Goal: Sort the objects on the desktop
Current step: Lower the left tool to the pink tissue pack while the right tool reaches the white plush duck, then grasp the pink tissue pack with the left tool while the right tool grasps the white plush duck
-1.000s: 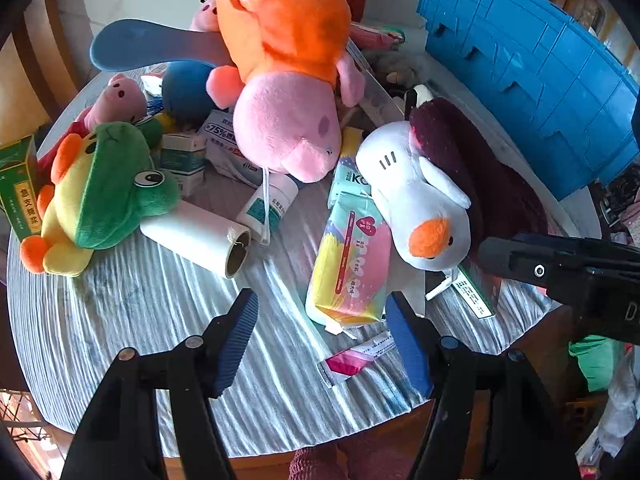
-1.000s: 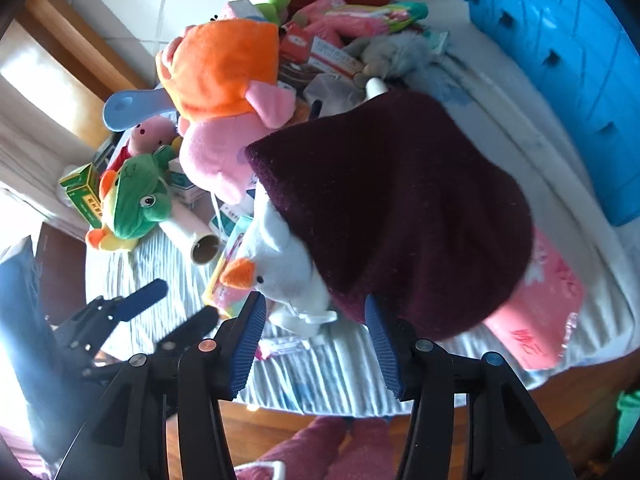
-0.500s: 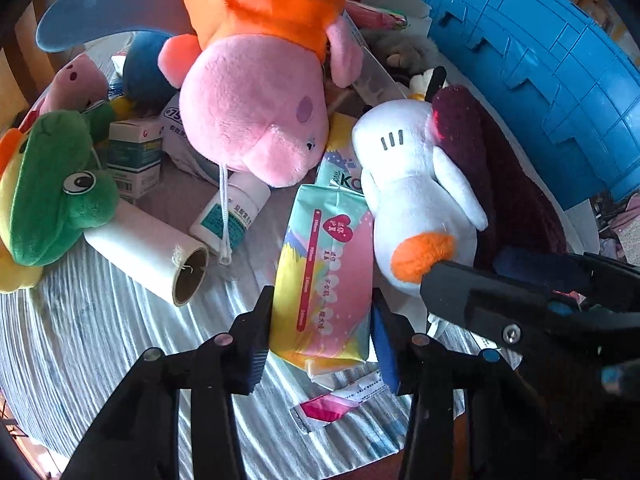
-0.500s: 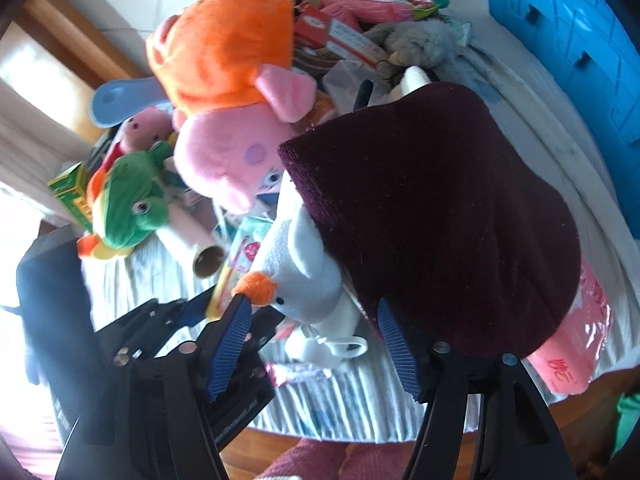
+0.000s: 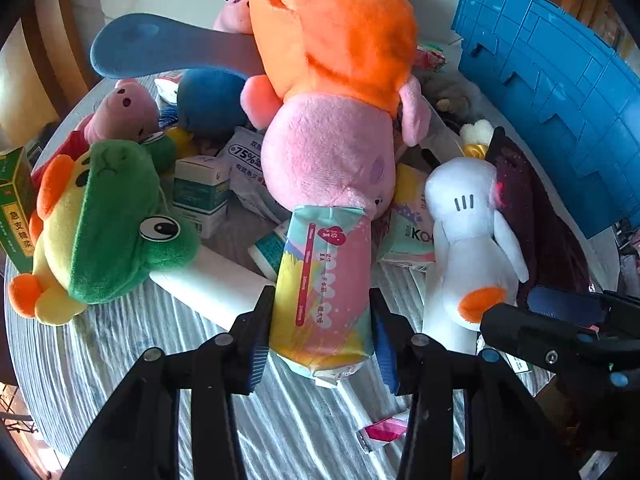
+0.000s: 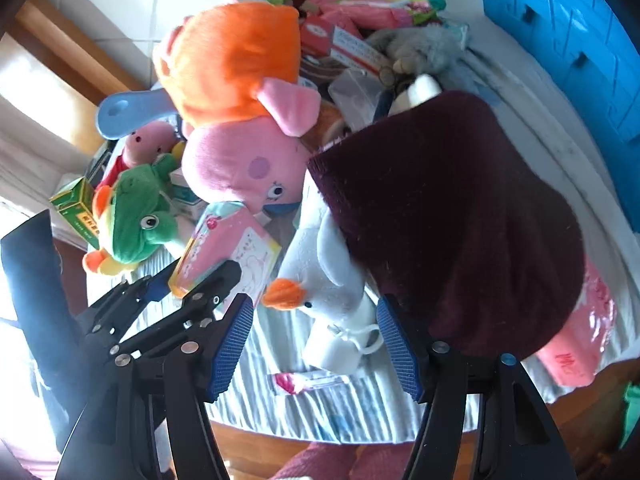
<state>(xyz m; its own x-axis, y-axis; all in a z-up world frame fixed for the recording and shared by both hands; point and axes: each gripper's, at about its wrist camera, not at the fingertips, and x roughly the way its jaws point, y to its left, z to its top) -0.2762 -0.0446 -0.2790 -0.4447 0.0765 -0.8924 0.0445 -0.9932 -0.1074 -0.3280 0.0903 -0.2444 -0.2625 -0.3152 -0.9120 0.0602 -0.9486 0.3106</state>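
Note:
My left gripper [image 5: 322,320] is shut on a pastel tissue pack [image 5: 324,272], holding it tilted above the striped tablecloth [image 5: 120,360] in front of the pink pig plush [image 5: 332,120]. The same pack [image 6: 228,248] shows in the right wrist view, between the left gripper's fingers [image 6: 224,276]. My right gripper [image 6: 316,340] is open. Its blue pads stand on either side of a white duck plush [image 6: 332,264] with an orange beak and a maroon cape [image 6: 460,220], without touching it. A small white mug [image 6: 340,348] lies between them.
A green frog plush [image 5: 108,224], a white paper roll [image 5: 208,284], boxes and wipes packs crowd the table's left and middle. A blue crate [image 5: 560,100] stands at the right. A small pink sachet [image 5: 384,432] lies near the front edge. A pink bag [image 6: 580,340] sticks out under the cape.
My left gripper moved forward over the pastel pack, closed on it and raised it off the cloth. My right gripper widened its jaws and drew closer around the duck's head.

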